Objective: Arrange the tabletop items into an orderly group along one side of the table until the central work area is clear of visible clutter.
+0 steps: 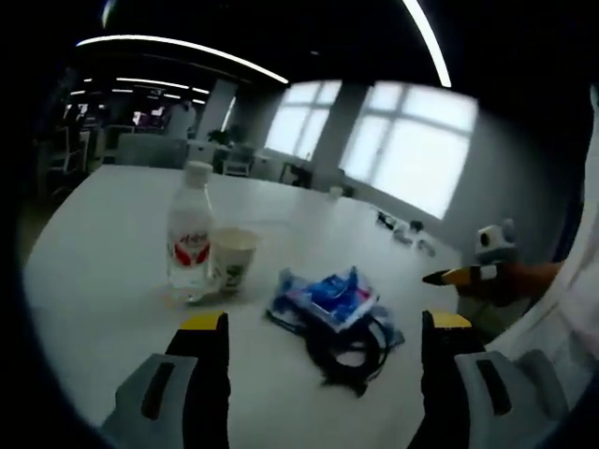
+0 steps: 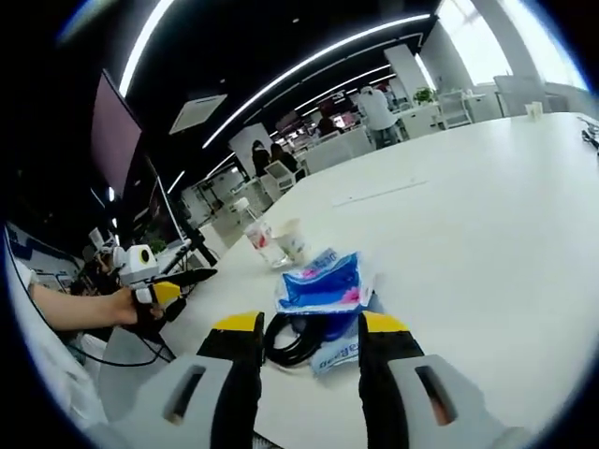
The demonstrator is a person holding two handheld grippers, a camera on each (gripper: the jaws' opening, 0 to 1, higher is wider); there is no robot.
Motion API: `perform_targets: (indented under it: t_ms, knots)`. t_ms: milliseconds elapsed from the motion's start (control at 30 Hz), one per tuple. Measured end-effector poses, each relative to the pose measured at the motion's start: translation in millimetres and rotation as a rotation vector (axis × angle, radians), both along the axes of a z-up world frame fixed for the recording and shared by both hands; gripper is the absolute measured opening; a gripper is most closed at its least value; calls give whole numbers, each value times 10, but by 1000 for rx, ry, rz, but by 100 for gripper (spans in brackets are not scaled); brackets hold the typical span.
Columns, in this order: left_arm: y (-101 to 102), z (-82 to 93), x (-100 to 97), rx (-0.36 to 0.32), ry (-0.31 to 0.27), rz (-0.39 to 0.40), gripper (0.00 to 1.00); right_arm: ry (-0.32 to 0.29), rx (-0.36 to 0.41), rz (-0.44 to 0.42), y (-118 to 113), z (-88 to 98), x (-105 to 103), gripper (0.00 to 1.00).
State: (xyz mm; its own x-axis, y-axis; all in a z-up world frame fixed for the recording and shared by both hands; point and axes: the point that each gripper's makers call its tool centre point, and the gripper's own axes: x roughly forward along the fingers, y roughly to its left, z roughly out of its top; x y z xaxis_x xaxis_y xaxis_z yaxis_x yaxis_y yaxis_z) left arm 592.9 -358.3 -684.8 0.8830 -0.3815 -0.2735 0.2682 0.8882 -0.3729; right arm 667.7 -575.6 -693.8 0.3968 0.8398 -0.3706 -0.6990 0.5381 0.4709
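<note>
Clutter on the white table [image 1: 103,243], listed as we find it: one water bottle [image 1: 189,236] with white cap and red label, upright; one paper cup [image 1: 231,260] just beside it, touching or nearly so; one blue and white packet [image 1: 329,296] near the middle of the tabletop; one coil of black cable [image 1: 348,348] lying against and partly under the packet.

Left gripper [image 1: 323,327]: jaws wide apart, nothing between them, held short of the packet and cable.

Right gripper [image 2: 307,329]: jaws parted about the cable coil [image 2: 292,339] and the packet's near edge [image 2: 323,281]; we cannot tell whether they touch either one, and they have not closed.

Step in hand (our judgement): taking up the cable and packet to move them toward the bottle [image 2: 257,234] and cup [image 2: 292,240]. To do it well we would close on the coil's bunched part so that no loop trails, lift clear of the packet, and set it down close beside the bottle without knocking the cup.

Containers: bottle capped, clear-walled, liquid level not readable; cup open at the top, contents hidden from us; packet seemingly sealed, contents unknown.
</note>
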Motion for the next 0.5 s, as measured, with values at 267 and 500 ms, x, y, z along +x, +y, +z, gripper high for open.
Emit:
perform_targets:
  t_ms: [267, 500]
  knots:
    - [-146, -104, 141, -24, 29, 23, 78, 22, -18, 9, -45, -83, 189, 37]
    - [-273, -229, 239, -27, 72, 53, 74, 28, -20, 49, 46, -105, 330, 36]
